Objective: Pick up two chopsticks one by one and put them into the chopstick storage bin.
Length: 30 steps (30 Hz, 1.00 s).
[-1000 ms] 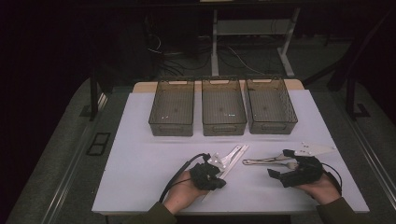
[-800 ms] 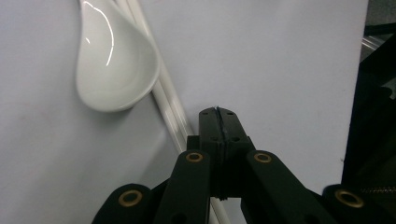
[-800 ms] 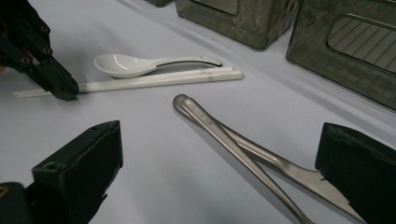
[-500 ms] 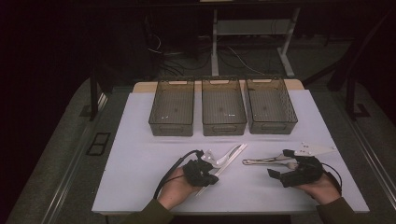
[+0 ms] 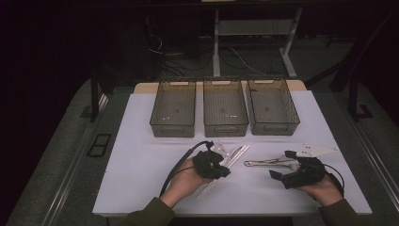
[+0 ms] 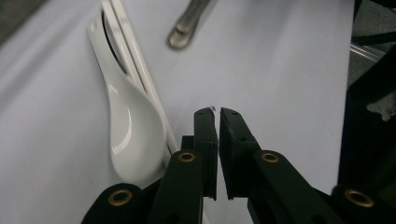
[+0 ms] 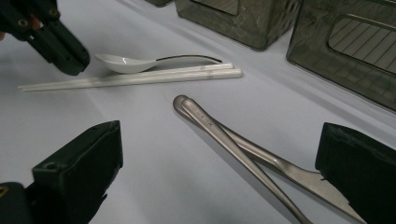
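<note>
From the high view, the left tool (image 5: 217, 165) hovers beside the white spoon (image 5: 225, 153) and chopsticks (image 5: 226, 167) on the counter (image 5: 141, 141); three bins (image 5: 173, 109) behind look empty. This reads as the start of sorting, nothing grasped yet. In the left gripper view its jaws have just been opening, a slit apart, holding nothing; next it must spread over the spoon. In the right gripper view the right tool (image 7: 219, 172) gapes around the metal cutlery (image 7: 224, 135), not pressing.
</note>
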Motion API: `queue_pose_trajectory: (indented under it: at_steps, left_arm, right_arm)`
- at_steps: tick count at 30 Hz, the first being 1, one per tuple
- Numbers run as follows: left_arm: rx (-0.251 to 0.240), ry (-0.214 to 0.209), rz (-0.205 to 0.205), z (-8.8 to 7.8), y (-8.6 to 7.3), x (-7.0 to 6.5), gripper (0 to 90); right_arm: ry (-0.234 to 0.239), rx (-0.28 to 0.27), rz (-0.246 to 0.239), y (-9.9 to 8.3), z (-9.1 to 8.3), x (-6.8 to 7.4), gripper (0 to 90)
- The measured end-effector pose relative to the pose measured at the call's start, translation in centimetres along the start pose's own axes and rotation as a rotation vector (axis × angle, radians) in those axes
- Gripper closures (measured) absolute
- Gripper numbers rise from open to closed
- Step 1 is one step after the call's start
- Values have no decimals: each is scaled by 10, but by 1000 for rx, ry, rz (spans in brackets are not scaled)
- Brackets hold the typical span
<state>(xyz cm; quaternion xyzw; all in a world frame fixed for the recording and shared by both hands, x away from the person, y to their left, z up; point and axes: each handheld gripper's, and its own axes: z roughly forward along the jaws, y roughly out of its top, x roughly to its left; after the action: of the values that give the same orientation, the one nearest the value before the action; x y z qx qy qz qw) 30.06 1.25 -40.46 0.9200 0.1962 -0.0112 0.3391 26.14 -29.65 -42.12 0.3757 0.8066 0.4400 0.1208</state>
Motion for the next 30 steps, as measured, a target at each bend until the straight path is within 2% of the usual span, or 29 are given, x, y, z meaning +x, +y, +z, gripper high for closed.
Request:
queue_pose_trajectory:
  at_steps: [7,13,14,19,24,30]
  left_arm:
    - [5,43,28,22,26,12,773]
    - [25,72,26,40,38,22,767]
    - [42,77,46,42,40,24,766]
    - [52,90,40,52,40,28,764]
    - [64,107,42,55,39,31,757]
    - [77,89,43,60,38,31,760]
  right_arm:
    - [1,1,2,0,0,-2,7]
    - [3,-1,8,0,-1,-2,7]
    - [4,-2,10,0,0,-2,7]
    - [4,-1,10,0,-1,-3,7]
    - [4,-3,9,0,-1,-3,7]
    - [5,-4,8,0,-1,-3,7]
